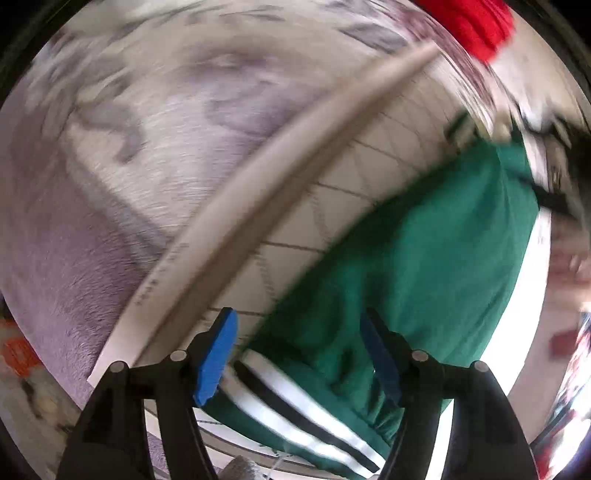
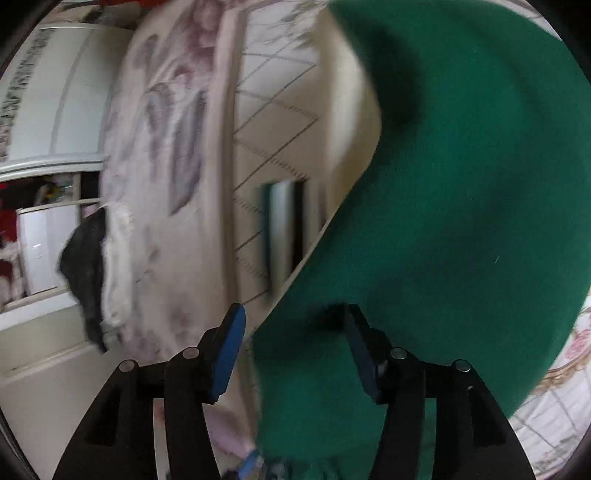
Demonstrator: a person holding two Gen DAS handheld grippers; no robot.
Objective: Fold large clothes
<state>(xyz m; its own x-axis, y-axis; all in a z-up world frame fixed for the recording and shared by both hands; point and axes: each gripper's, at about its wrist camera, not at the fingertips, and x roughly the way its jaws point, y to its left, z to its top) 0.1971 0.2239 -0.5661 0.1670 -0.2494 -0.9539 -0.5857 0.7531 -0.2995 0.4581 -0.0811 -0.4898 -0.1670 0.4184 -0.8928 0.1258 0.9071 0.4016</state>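
The left hand-held gripper [image 1: 301, 354] stood with its jaws apart over the green garment [image 1: 424, 251], whose striped cuff [image 1: 295, 398] lay between the blue pads [image 1: 216, 354] without either pad pressing on it. The right hand-held gripper [image 2: 295, 350] was likewise parted, a fold of green cloth below and between its fingers, one pad in shadow against the fabric; no pinch showed there either.

The garment lay spread on a bed, over a cream quilted sheet [image 1: 369, 155] near the bed's edge, where a pale band [image 1: 258, 192] separated the sheet from a mauve flowered blanket [image 1: 110, 147]. A red cloth [image 1: 472, 26] sat toward the far corner.

By the look of it a fold had been laid down and the cloth let go, so the step in hand was the release between folds. The next move would call for finding a fresh edge or corner of the garment, closing both sets of jaws on it, and carrying it across evenly so the layers stayed flat.

Both views were smeared by blur. The garment's full outline was cut off, so how many folds remained could not be told. A dark upright strip [image 2: 282, 236] on the sheet in the right view was too blurred to identify.
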